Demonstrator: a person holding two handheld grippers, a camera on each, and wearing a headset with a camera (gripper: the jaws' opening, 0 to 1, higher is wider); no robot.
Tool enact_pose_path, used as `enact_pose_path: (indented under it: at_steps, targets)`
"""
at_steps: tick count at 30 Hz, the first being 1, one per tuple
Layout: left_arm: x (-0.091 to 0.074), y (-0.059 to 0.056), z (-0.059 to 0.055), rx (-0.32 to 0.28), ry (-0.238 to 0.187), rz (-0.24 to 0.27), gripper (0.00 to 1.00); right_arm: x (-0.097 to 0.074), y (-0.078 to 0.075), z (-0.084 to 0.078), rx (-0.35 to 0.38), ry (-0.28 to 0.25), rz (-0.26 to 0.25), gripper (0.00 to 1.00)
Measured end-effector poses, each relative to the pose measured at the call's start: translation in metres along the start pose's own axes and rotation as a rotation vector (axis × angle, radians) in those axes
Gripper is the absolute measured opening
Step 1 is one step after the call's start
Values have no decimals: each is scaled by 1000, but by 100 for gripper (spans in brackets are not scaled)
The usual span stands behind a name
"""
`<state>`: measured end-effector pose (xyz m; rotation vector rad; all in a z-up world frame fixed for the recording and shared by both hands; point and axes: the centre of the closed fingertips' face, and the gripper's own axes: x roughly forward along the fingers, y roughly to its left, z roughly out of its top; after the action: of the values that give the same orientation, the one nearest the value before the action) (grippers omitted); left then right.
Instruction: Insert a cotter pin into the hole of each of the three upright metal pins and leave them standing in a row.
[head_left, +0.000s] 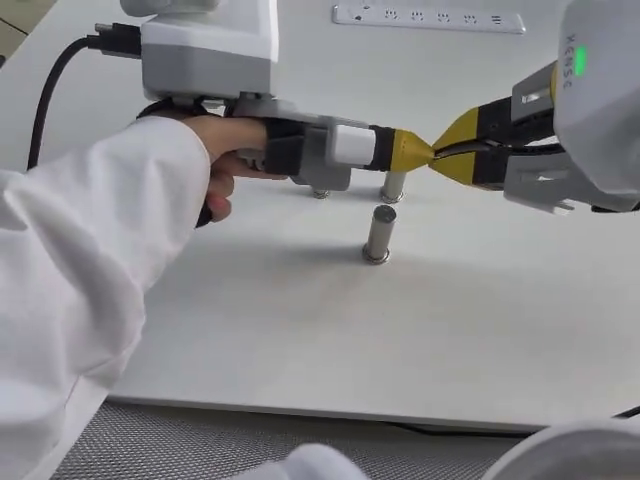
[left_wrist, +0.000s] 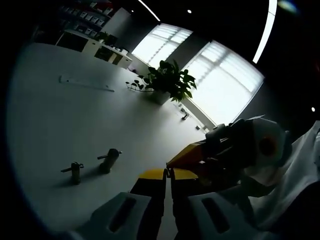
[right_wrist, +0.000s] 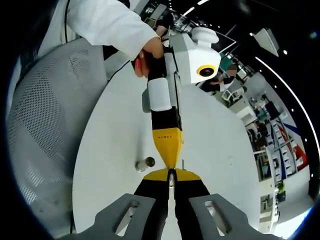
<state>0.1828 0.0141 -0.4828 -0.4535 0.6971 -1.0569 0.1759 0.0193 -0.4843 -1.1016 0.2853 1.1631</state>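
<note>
- One white sleeve (head_left: 90, 230) lies nearest, nearer than the bare pin (head_left: 379, 233) and to its left. The hand (head_left: 225, 165) at the sleeve's end grips the left gripper (head_left: 422, 151).
- On the white table (head_left: 300, 330) the bare pin stands upright with nothing through its top. In the right gripper view it (right_wrist: 145, 163) shows end-on, just left of the meeting tips.
- Just beyond and above the bare pin the two grippers meet tip to tip, the left one from the left and the right gripper (head_left: 441, 158) from the right.
- The left gripper's yellow jaws are pressed together along a thin seam in its own view (left_wrist: 167, 174). I cannot tell whether anything lies between them.
- The right gripper's jaws (right_wrist: 170, 175) are closed on a grey sliver (right_wrist: 171, 179), which is too small to name.
- Beyond the bare pin stand two more pins, one (head_left: 393, 186) just behind it and one (head_left: 320, 192) further left, half hidden under the left gripper.
- In the left gripper view two upright pins (left_wrist: 75, 172) (left_wrist: 109, 161) each carry a cotter pin (left_wrist: 67, 170) crosswise through the top.
- Far beyond the bare pin a power strip (head_left: 428, 17) lies at the table's back edge.
- A black cable (head_left: 50, 90) runs far to the left of the bare pin.
- A plant (left_wrist: 167, 80) stands furthest off, by bright windows.
</note>
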Motion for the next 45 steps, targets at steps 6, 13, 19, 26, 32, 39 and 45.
enact_pose_path:
  at_steps: [6, 13, 19, 26, 32, 39, 45]
  targets:
    - [0, 0, -1, -8, 3, 5, 1, 0, 0, 1, -7, 3, 2, 0]
    - [0, 1, -4, 6, 9, 20, 1, 1, 2, -1, 4, 1, 9, 0]
    - [0, 1, -10, 8, 41, 33, 0, 3, 8, -2, 1, -10, 23, 0]
    - [-1, 2, -14, 19, 55, 40, 0, 3, 12, -2, 4, -42, 40, 0]
    - [-5, 6, -20, 51, 81, 58, 0, 0, 15, -9, 52, -52, 60, 1]
    - [-17, 12, -22, 203, 105, 80, 0, -2, 24, -10, 287, -154, 147, 6]
    - [-26, 7, -27, 380, 125, 64, 0, -2, 32, -4, 462, -239, 226, 15]
